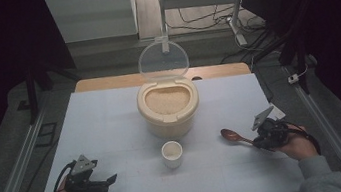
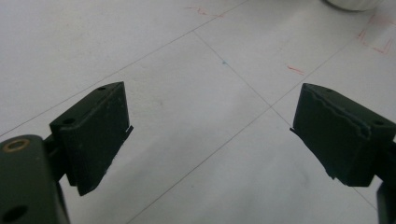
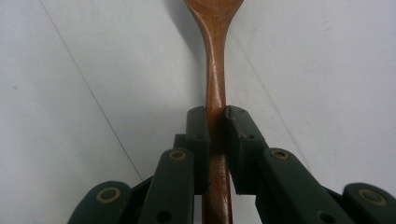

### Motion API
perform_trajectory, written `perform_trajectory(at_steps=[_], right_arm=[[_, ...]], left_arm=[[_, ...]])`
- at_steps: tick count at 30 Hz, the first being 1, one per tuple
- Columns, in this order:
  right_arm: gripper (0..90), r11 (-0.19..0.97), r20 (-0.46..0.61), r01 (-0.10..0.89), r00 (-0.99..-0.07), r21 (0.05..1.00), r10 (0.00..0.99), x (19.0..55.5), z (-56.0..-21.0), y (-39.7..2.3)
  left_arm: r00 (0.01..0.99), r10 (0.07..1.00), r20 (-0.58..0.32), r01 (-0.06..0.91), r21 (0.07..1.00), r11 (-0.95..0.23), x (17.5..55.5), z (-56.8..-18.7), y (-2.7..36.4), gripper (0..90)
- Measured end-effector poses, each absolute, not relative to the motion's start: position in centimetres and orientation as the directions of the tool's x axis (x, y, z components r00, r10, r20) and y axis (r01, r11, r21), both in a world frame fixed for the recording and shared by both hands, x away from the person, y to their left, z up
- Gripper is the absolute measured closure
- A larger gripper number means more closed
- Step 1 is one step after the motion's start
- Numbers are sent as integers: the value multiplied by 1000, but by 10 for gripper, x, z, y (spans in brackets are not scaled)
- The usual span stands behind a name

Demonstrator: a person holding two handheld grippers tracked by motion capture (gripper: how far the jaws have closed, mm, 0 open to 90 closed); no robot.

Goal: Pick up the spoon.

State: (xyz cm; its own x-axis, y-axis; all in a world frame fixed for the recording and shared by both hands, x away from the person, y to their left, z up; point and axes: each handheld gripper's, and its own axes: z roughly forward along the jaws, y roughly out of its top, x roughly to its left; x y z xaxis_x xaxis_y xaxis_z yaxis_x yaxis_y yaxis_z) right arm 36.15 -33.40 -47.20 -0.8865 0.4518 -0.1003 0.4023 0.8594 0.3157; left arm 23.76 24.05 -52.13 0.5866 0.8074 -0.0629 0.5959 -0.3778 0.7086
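From above, the right gripper (image 1: 259, 140) near the table's right edge clamps a wooden spoon (image 1: 234, 136), bowl pointing left toward the cup (image 1: 172, 154) and rice container (image 1: 168, 107). The left gripper (image 2: 210, 135) gapes, holding nothing. Along the right gripper, the spoon's handle (image 3: 215, 93) runs straight ahead between pinching jaws.

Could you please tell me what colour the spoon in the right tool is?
Reddish-brown wood; the spoon shows best in the right gripper view.
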Motion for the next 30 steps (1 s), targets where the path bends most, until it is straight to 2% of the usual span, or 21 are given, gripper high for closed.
perform_trajectory(at_steps=[10, 24, 30], right_arm=[[801, 796, -81, 346, -894, 497, 440, 342, -448, -331], [801, 758, -95, 254, -919, 601, 383, 313, -427, -310], [801, 758, -101, 221, -930, 614, 354, 303, -421, -296]], left_arm=[[586, 808, -60, 597, 707, -380, 238, -522, 241, 110], [583, 810, -61, 599, 706, -377, 238, -521, 241, 110], [582, 811, -61, 600, 706, -377, 238, -521, 240, 111]])
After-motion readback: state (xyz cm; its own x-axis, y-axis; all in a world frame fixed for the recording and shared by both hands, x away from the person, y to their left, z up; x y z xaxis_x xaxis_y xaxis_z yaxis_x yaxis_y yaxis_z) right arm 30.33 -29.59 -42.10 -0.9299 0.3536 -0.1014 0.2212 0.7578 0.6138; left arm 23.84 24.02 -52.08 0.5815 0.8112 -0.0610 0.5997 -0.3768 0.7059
